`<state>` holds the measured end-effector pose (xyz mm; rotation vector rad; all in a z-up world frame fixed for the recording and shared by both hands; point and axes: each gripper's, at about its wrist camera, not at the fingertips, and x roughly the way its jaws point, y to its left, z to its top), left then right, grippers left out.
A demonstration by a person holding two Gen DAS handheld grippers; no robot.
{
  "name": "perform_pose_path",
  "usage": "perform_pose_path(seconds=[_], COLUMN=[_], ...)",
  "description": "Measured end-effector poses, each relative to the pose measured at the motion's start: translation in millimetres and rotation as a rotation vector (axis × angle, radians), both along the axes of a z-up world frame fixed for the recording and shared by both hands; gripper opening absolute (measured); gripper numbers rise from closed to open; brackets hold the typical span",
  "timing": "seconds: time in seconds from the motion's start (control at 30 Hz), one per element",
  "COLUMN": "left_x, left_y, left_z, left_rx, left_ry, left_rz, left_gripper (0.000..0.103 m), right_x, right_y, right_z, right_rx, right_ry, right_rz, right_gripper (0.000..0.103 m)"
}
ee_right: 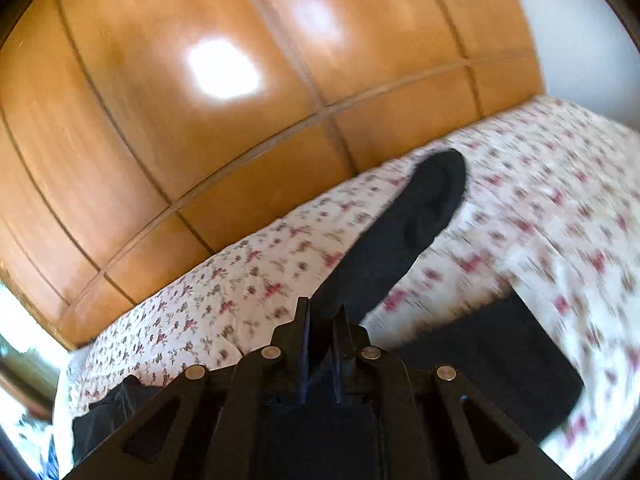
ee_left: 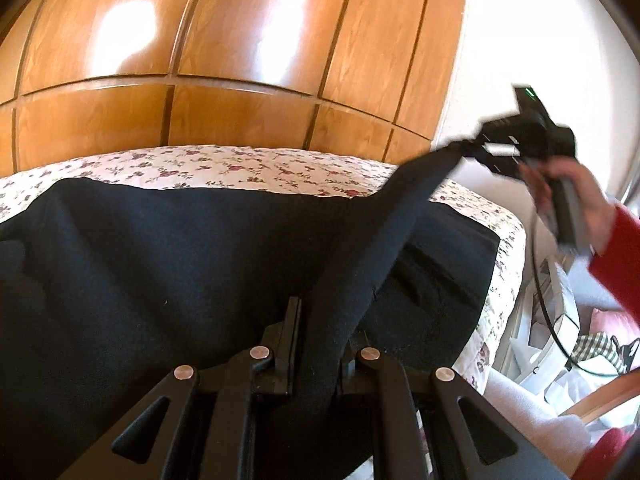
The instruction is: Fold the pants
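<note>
Black pants (ee_left: 168, 264) lie spread on a bed with a floral cover (ee_left: 240, 168). My left gripper (ee_left: 326, 312) is shut on a raised strip of the pants' fabric (ee_left: 360, 264). That strip stretches up to the right, where my right gripper (ee_left: 476, 150) holds its other end above the bed's edge. In the right wrist view my right gripper (ee_right: 322, 320) is shut on the black fabric (ee_right: 400, 232), which runs away from it over the floral cover (ee_right: 540, 184). More black cloth (ee_right: 500, 368) lies at the lower right.
A glossy wooden wardrobe (ee_left: 224, 60) stands behind the bed, also in the right wrist view (ee_right: 200, 100). A white wall (ee_left: 520, 40) is to the right. Beside the bed on the right are white items and a checked cloth (ee_left: 596, 344). A cable (ee_left: 540, 280) hangs from the right gripper.
</note>
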<state>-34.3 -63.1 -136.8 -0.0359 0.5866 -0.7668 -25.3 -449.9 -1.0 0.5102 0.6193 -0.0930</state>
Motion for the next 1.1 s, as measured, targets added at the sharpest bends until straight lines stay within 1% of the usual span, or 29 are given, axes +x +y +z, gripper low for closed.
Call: perform_pose_path(seconds=[0.1, 0.17, 0.23, 0.3, 0.37, 0.4, 0.43, 0.47, 0.5, 0.57, 0.6, 0.63, 0.67, 0.7, 0.77, 0.83, 0.87, 0.9, 0.93, 1.0, 1.03, 1.07, 1.1], left_x=[-5.8, -8.6, -10.5, -11.8, -12.6, -13.5, -14.5, -15.8, -16.1, -13.9, -11.5, -8.5, -7.9, -6.5, -6.6, -7.9, -8.0, -9.5, -11.1, -17.1, -22.4, -25.7, -29.4], left_y=[-0.9, -1.8, -3.5, -5.4, -8.3, -10.1, -11.3, -14.1, -16.0, -19.3, -20.4, -20.8, -20.3, -18.8, -12.9, -9.4, -10.5, -12.3, -13.5, -18.2, -19.2, -18.9, -18.4], left_z=[3.9, 4.5, 5.1, 5.9, 6.8, 7.1, 7.2, 7.5, 7.8, 9.4, 11.4, 16.3, 22.1, 31.4, 52.5, 64.1, 64.2, 59.4, 54.8, 38.9, 30.3, 26.7, 25.0], left_rx=[0.015, 0.028, 0.046, 0.061, 0.081, 0.094, 0.108, 0.129, 0.142, 0.161, 0.167, 0.173, 0.177, 0.178, 0.151, 0.136, 0.144, 0.160, 0.173, 0.225, 0.246, 0.246, 0.239], left_ry=[-0.008, -0.018, -0.028, -0.035, -0.047, -0.056, -0.066, -0.081, -0.089, -0.090, -0.082, -0.080, -0.090, -0.108, -0.137, -0.137, -0.120, -0.093, -0.081, -0.064, -0.061, -0.057, -0.056], left_rz=[0.010, 0.012, 0.014, 0.017, 0.021, 0.021, 0.019, 0.016, 0.013, 0.003, -0.005, -0.015, -0.017, -0.020, -0.040, -0.082, -0.104, -0.125, -0.131, -0.152, -0.157, -0.158, -0.157], left_gripper=[0.012, 0.012, 0.012, 0.012, 0.012, 0.012, 0.012, 0.013, 0.013, 0.013, 0.013, 0.011, 0.009, 0.009, 0.009, 0.009, 0.009, 0.009, 0.009, 0.009, 0.009, 0.009, 0.009], right_x=[-27.1, -37.5, -43.5, -47.9, -47.5, -50.1, -52.7, -54.8, -55.6, -52.6, -50.5, -47.6, -45.3, -46.2, -52.1, -58.3, -59.7, -62.2, -64.8, -69.6, -71.8, -74.6, -76.3], right_y=[-10.4, -17.7, -25.6, -33.6, -42.0, -47.9, -51.8, -56.8, -59.2, -66.3, -67.0, -66.6, -66.3, -67.2, -70.8, -74.8, -76.9, -77.3, -76.0, -74.8, -77.6, -81.9, -86.0], right_z=[-17.9, -36.2, -59.6, -76.2, -85.0, -86.7, -87.0, -88.1, -89.8, -95.5, -95.4, -92.4, -87.2, -81.1, -60.7, -48.8, -46.6, -47.2, -52.9, -66.9, -77.2, -88.2, -94.3], right_rx=[0.040, 0.066, 0.129, 0.210, 0.281, 0.328, 0.362, 0.398, 0.418, 0.468, 0.465, 0.434, 0.399, 0.381, 0.373, 0.368, 0.362, 0.350, 0.327, 0.311, 0.331, 0.369, 0.396], right_ry=[0.010, 0.042, 0.089, 0.094, 0.095, 0.069, 0.039, 0.004, -0.009, -0.013, -0.012, 0.002, 0.009, -0.008, -0.077, -0.115, -0.112, -0.093, -0.049, 0.023, 0.059, 0.081, 0.079], right_rz=[-0.048, -0.071, -0.092, -0.112, -0.124, -0.131, -0.144, -0.178, -0.206, -0.230, -0.228, -0.231, -0.237, -0.238, -0.237, -0.230, -0.230, -0.231, -0.237, -0.255, -0.266, -0.279, -0.287], right_gripper=[0.009, 0.009, 0.010, 0.013, 0.023, 0.034, 0.040, 0.042, 0.044, 0.041, 0.027, 0.009, 0.008, 0.008, 0.008, 0.007, 0.008, 0.008, 0.008, 0.008, 0.008, 0.008, 0.007])
